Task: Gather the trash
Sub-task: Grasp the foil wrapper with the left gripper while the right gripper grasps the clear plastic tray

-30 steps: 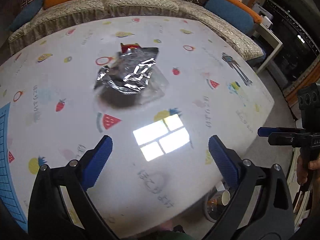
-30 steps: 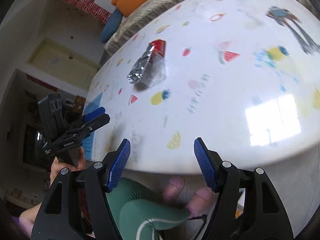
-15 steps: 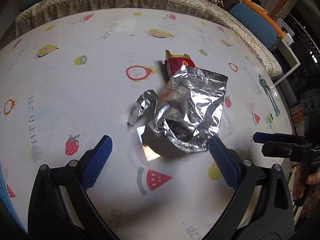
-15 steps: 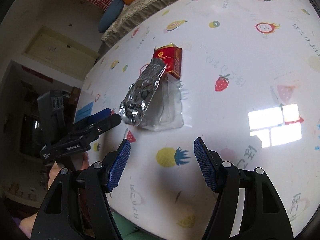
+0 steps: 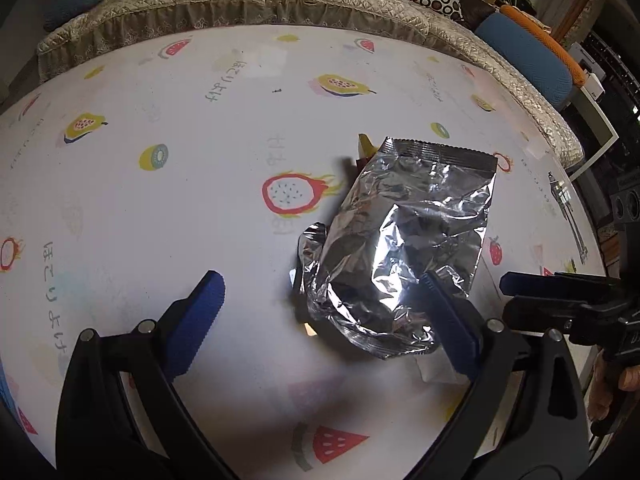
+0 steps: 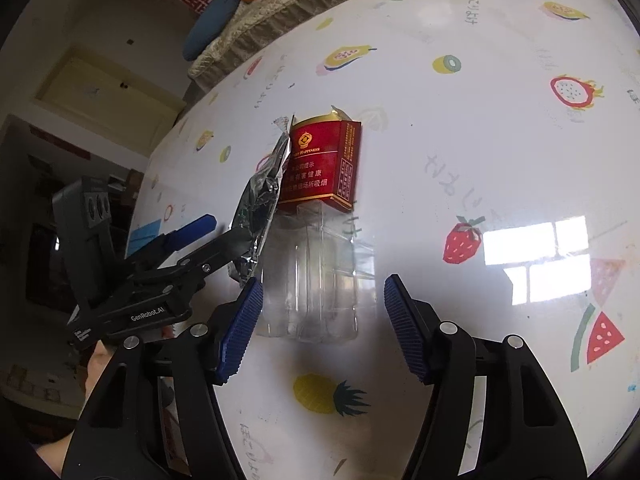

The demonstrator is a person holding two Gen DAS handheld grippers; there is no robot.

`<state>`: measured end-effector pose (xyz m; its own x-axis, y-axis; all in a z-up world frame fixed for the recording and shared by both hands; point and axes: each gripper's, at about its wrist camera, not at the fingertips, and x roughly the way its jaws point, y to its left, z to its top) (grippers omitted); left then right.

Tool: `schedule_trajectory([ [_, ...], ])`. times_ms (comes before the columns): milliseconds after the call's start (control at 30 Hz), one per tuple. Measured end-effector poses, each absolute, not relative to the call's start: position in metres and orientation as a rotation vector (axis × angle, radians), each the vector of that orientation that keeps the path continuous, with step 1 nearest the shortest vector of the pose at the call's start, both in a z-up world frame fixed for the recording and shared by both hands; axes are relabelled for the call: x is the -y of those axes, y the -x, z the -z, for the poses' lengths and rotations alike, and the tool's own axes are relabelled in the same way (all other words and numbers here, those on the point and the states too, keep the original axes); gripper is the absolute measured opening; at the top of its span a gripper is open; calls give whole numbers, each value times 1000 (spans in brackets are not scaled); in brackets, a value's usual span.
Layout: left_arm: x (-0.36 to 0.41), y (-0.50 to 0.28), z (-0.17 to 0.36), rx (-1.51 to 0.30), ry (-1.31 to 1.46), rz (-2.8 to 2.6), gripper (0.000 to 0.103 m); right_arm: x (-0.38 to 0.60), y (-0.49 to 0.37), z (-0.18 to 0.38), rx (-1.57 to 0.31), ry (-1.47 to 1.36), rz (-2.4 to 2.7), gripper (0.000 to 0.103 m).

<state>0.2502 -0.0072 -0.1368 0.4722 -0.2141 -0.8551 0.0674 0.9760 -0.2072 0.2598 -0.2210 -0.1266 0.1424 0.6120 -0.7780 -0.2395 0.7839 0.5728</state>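
Note:
A crumpled silver foil bag (image 5: 404,252) lies on the fruit-print table, leaning over a clear plastic bottle (image 6: 316,276) and a red cigarette pack (image 6: 320,164). My left gripper (image 5: 320,300) is open, its jaws wide apart around the near end of the bag; the right finger (image 5: 448,320) overlaps the bag's edge. It also shows in the right wrist view (image 6: 208,236), beside the foil bag (image 6: 260,208). My right gripper (image 6: 320,312) is open, its jaws on either side of the bottle's near end. It shows in the left wrist view (image 5: 520,288) at the right.
The round table (image 5: 160,220) has a glossy white cloth with fruit prints. A quilted sofa (image 5: 280,4) with cushions curves behind it. A blue sheet (image 6: 146,234) lies at the table's far left edge.
Both grippers have moved forward over the table to the trash pile. The foil bag now reaches between the left jaws and the bottle between the right jaws. Both stay open.

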Motion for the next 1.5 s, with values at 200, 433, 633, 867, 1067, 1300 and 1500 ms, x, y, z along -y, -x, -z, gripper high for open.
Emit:
schedule_trajectory([
  [200, 7, -248, 120, -1008, 73, 129, 94, 218, -268, 127, -1282, -346, -647, 63],
  [433, 16, -263, 115, -987, -40, 116, 96, 213, -269, 127, -1287, -341, -666, 63],
  [633, 16, -281, 129, -1014, -33, 102, 96, 208, -275, 131, -1299, -319, -678, 63],
  [867, 3, -282, 143, -1052, 126, 205, 74, 209, -277, 145, -1338, -311, -679, 40],
  [1067, 10, -276, 143, -1053, 109, 226, 22, 210, -274, 149, -1336, -331, -683, 25],
  [1300, -4, -265, 135, -1050, 152, 214, 10, 214, -268, 144, -1329, -343, -677, 12],
  [1500, -11, -251, 122, -1040, 158, 217, 8, 219, -254, 134, -1336, -327, -672, 12],
])
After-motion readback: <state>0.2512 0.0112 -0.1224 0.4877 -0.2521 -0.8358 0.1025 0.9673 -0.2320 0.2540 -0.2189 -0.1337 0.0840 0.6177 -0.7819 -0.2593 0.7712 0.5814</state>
